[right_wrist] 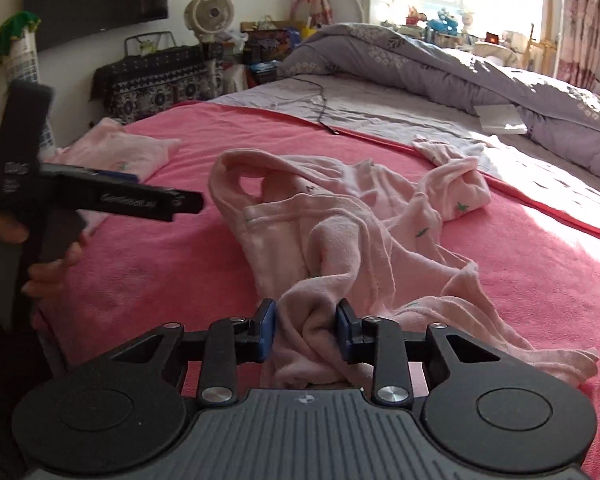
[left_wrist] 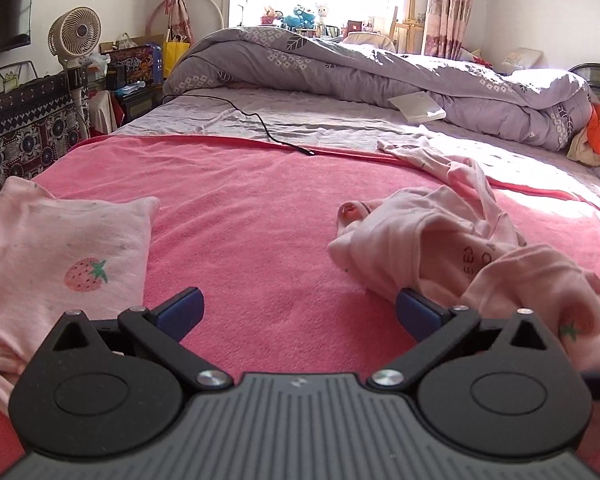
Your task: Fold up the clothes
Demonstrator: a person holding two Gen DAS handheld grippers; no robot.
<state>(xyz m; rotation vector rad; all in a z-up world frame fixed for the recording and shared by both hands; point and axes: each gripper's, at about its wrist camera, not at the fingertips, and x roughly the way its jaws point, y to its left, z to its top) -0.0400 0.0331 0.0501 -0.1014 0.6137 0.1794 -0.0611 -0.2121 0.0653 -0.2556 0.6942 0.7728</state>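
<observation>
A crumpled pale pink garment [right_wrist: 340, 220] with small strawberry prints lies spread on the pink blanket [right_wrist: 140, 264]. My right gripper [right_wrist: 306, 320] is shut on a bunched fold at the garment's near edge, with cloth filling the gap between both blue pads. My left gripper [left_wrist: 300, 308] hovers wide open over bare blanket with nothing between its fingers. The same garment [left_wrist: 440, 248] lies just right of it. A folded pink strawberry garment [left_wrist: 60, 248] rests at the left. The right wrist view shows a hand holding the left gripper [right_wrist: 184, 202] at the left edge.
A rolled grey floral duvet [left_wrist: 380, 68] runs along the far side of the bed. A black cable [left_wrist: 260, 120] crosses the grey sheet to the blanket's edge. A white booklet [left_wrist: 418, 106] lies by the duvet. A fan [left_wrist: 74, 34] and boxes stand beside the bed on the left.
</observation>
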